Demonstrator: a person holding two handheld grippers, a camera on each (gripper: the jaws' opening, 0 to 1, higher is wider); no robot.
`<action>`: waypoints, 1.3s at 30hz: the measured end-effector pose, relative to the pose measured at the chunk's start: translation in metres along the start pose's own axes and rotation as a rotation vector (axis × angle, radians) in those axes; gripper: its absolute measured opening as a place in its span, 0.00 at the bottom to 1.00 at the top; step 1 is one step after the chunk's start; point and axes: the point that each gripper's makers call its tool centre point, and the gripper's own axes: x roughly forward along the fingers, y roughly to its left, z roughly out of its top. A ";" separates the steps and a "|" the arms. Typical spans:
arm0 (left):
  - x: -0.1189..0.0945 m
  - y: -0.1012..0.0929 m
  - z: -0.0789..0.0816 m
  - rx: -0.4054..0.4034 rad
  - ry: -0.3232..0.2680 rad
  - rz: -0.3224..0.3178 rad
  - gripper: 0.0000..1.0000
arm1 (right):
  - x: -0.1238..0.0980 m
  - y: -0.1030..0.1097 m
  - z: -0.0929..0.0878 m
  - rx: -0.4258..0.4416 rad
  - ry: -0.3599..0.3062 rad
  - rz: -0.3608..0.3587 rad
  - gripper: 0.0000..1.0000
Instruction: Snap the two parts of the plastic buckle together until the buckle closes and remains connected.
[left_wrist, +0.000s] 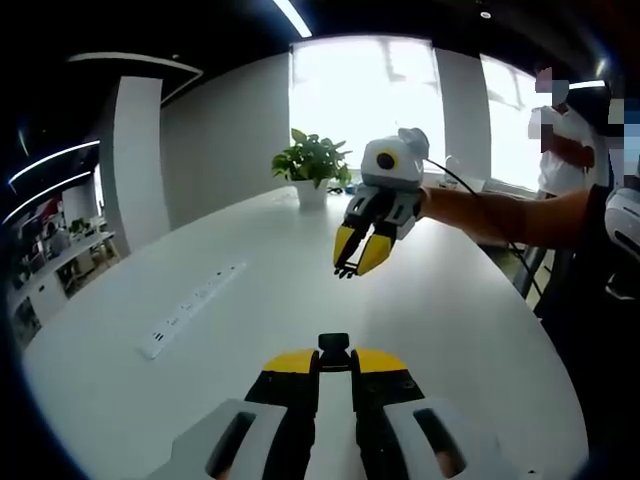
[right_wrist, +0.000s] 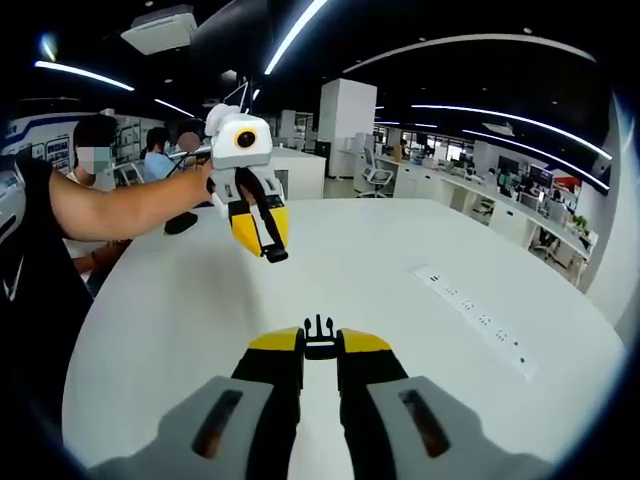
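Buckle, two black parts: socket half (left_wrist: 334, 351) clamped in left gripper (left_wrist: 334, 362) jaws; pronged half (right_wrist: 318, 338) clamped in right gripper (right_wrist: 318, 345) jaws; both raised over white table (left_wrist: 200, 360), facing for mating, well apart

Left gripper (left_wrist: 334, 362): two black jaws with yellow tips, on light grey moulded housings with dark oval slots. Right gripper (right_wrist: 320, 343): same build, black jaws, yellow tips, grey housings with oval slots. Seen from the left gripper view, the right gripper (left_wrist: 360, 255) has a white rounded body, yellow-tipped black fingers (left_wrist: 375, 252), and a thin black cable (left_wrist: 470, 190) trailing along the forearm. The person wears a dark top (right_wrist: 25, 290); its sleeve ends above the elbow.
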 end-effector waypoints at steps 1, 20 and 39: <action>0.000 -0.001 0.000 0.001 0.002 -0.002 0.11 | 0.000 0.001 0.000 -0.001 0.000 0.000 0.11; -0.001 -0.020 -0.005 0.002 0.002 -0.011 0.11 | 0.002 0.015 -0.002 0.002 -0.003 0.011 0.11; -0.003 -0.034 -0.005 0.025 0.008 -0.002 0.11 | -0.002 0.026 -0.005 0.006 -0.005 0.012 0.11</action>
